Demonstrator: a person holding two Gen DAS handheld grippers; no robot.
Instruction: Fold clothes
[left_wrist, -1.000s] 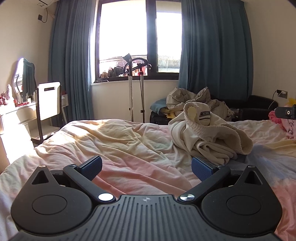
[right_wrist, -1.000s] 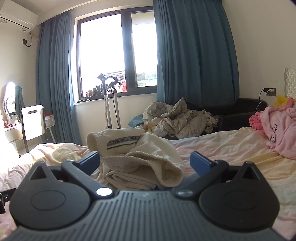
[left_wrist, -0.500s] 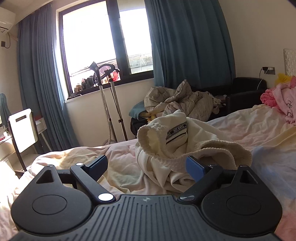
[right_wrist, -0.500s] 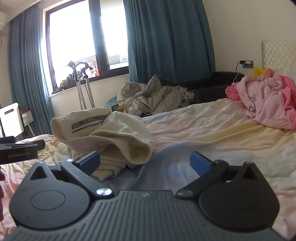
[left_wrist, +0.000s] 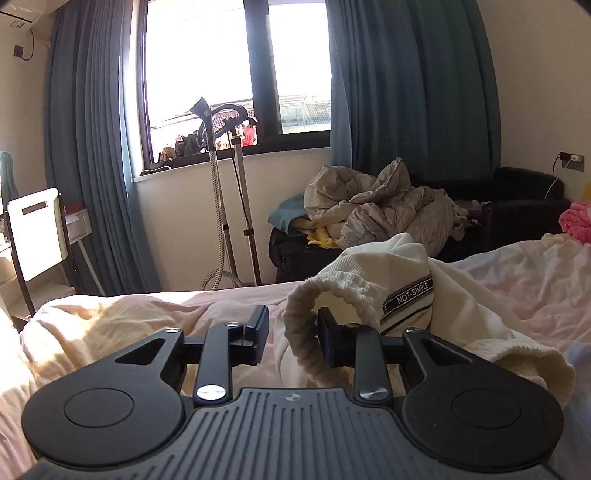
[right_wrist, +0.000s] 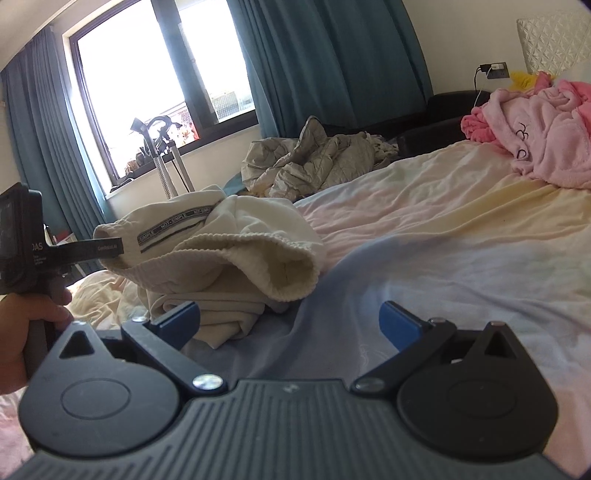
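I have the left gripper (left_wrist: 291, 334) narrowed most of the way around the ribbed cuff (left_wrist: 301, 332) of the cream knitted garment with the grey "NOT-SIMPLE" band (left_wrist: 443, 306). A second ago its fingers (left_wrist: 260, 332) stood wide apart and short of the cloth; now one sits either side of the rolled hem at the centre of the left wrist frame. A sliver of gap remains on the left side, so I judge the pinch closing, not yet firm.

The right gripper (right_wrist: 290, 323) hangs with its blue-tipped fingers (right_wrist: 397, 321) spread wide and holding nothing, over the pale pink and blue bedsheet (right_wrist: 443, 221). It has drifted away from the heap, which now lies left of centre in its frame, crumpled on the bed.

So the first hold is nearly made. My reading is that the folding proper has not begun: the garment must be lifted and spread flat first, and my right side needs a second edge.

A fluffy pink robe (right_wrist: 543, 129) lies in the upper right, well apart.
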